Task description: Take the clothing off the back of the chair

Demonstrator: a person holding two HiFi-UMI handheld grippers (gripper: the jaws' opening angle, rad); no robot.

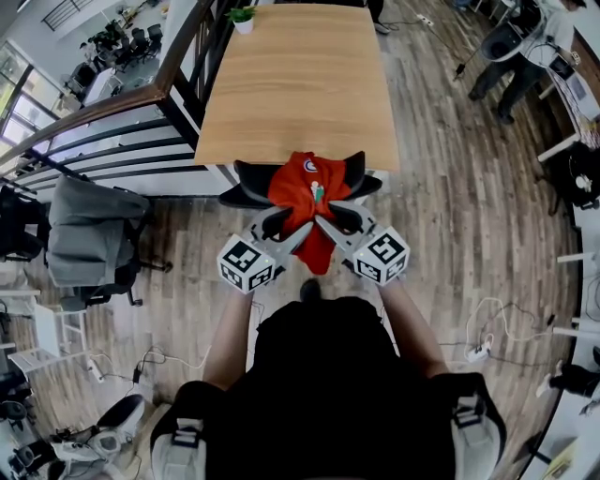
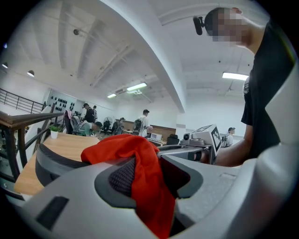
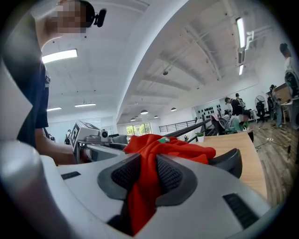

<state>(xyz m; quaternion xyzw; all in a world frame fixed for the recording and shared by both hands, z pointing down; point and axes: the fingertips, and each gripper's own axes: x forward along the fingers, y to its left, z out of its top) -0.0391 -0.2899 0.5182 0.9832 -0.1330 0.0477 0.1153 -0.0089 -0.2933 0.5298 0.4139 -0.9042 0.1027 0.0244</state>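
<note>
A red garment (image 1: 309, 192) hangs over the black back of a chair (image 1: 248, 178) pushed up to a wooden table (image 1: 300, 84). Both grippers meet at the cloth from the near side. My right gripper (image 3: 147, 175) is shut on a fold of the red garment (image 3: 163, 147), with both ribbed pads pressing it. My left gripper (image 2: 149, 179) has the red garment (image 2: 140, 158) between its jaws. The cloth lies against one pad, and a dark gap shows beside the other. In the head view the left gripper (image 1: 292, 228) and right gripper (image 1: 333, 220) sit close together on the hanging cloth.
A small potted plant (image 1: 243, 19) stands at the table's far left corner. A dark railing (image 1: 112, 122) runs along the left. A grey chair with a jacket (image 1: 89, 234) stands at the left, and people (image 1: 506, 66) at the far right. Cables (image 1: 483, 352) lie on the wooden floor.
</note>
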